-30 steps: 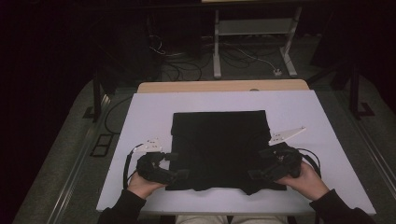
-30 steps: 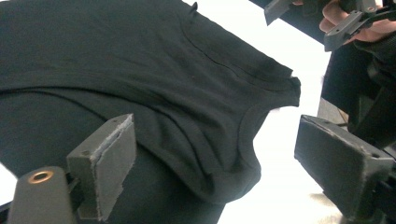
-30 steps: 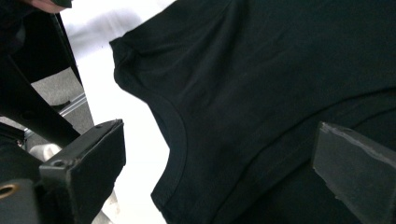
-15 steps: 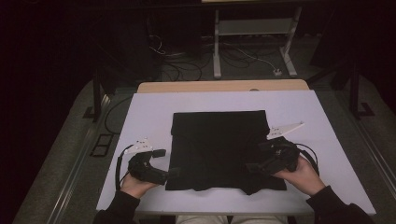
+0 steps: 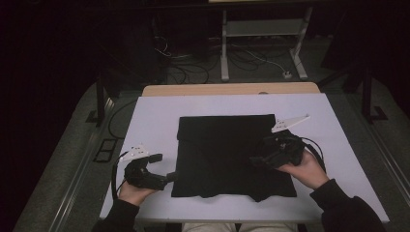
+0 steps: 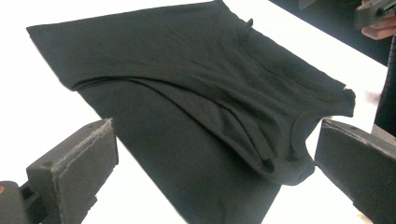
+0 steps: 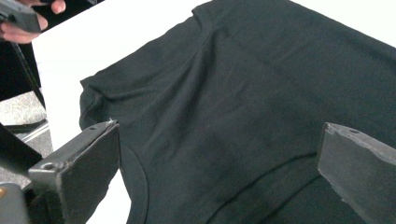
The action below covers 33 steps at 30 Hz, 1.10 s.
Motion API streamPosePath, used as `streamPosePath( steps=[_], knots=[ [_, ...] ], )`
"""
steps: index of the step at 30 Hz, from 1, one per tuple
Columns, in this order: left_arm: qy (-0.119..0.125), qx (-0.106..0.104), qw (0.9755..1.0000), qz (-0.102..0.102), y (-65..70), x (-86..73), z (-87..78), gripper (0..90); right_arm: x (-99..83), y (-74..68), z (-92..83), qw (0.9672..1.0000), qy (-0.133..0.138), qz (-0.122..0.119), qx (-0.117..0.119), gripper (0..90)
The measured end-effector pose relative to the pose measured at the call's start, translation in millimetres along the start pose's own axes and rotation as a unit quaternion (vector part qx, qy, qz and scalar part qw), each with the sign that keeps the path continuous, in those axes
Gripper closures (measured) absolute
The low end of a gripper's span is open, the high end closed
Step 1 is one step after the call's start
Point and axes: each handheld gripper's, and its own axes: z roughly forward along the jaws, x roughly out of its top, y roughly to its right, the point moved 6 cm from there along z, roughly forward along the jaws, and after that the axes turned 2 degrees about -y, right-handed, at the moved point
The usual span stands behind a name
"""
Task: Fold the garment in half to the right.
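**Folded black shirt released, both grippers empty beside it**

The black T-shirt point(image 5: 232, 154) lies flat in the middle of the white table point(image 5: 338, 125), folded into a rough rectangle with its collar at the near edge, toward the person. In the left gripper view the collar point(image 6: 299, 140) curves just ahead of the jaws, and a sleeve or side panel is folded in over the body of the shirt, leaving a raised diagonal ridge point(image 6: 210, 116) of doubled fabric.

The left gripper point(image 5: 162, 166) sits on the bare table just off the shirt's near-left corner. Its jaws have just been opening and now stand wide, with nothing between them; the cloth lies ahead of the pads, not in them. The right gripper point(image 5: 258, 157) hovers over the shirt's right part, jaws likewise spread wide and empty, the fabric lying slack below them.

My reading is that one fold is finished and the grippers are between grasps. The next move calls for fresh holds on the cloth, probably at the near corners by the collar, so the shirt can be folded over toward the far edge. Each jaw has to pinch all the stacked layers, or the folded-in panel may slip out and undo the rectangle.
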Motion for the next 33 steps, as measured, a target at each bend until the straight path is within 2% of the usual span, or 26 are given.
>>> streamPosePath(
  steps=[9,18,27,33],
  knots=[
    [-0.008,0.012,0.9999,-0.002,-5.6,-9.0,-6.0,0.0,20.0,9.3,4.9,0.9999,0.004,-0.010,-0.011,0.0],
    [-0.024,0.014,0.9996,-0.002,-5.9,-21.3,-6.8,0.0,43.9,16.9,15.5,0.9996,0.010,-0.020,-0.017,0.0],
    [-0.045,0.007,0.9989,0.007,-3.6,-31.3,-3.0,0.0,72.3,20.0,31.9,0.9992,0.000,-0.036,-0.017,0.0],
    [-0.066,0.001,0.9976,0.022,1.4,-37.7,0.0,0.0,88.5,21.6,43.5,0.9991,-0.004,-0.040,-0.014,0.0]
  ],
)
